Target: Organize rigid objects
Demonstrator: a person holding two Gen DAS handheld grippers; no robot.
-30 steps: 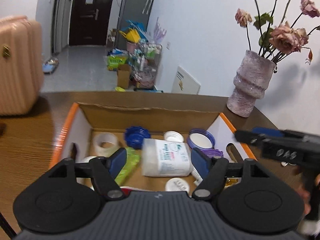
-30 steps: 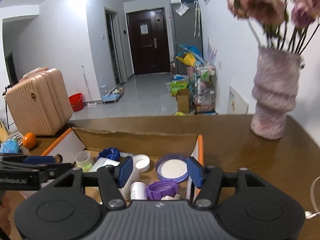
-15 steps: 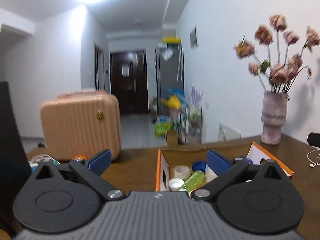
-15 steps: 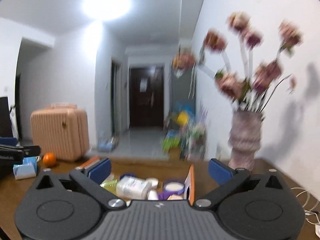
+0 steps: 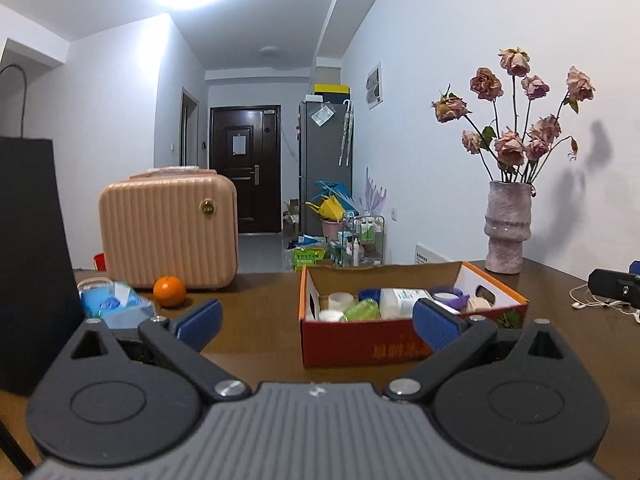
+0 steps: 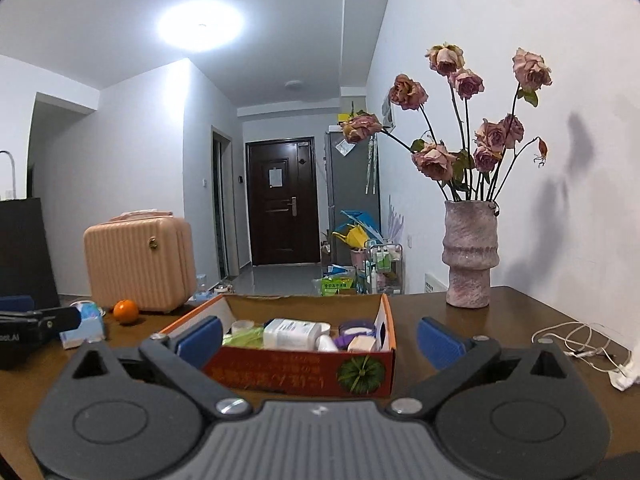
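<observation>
Cardboard box (image 6: pixel 304 372) btwn orange (image 6: pixel 125 311), vase (image 6: pixel 470 254)

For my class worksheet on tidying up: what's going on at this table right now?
A person holds a left hand-held gripper and a right hand-held gripper, both open and empty, back from a cardboard box on the wooden table. The box holds a white bottle, lids and a green bottle. An orange and a vase stand outside it.
</observation>
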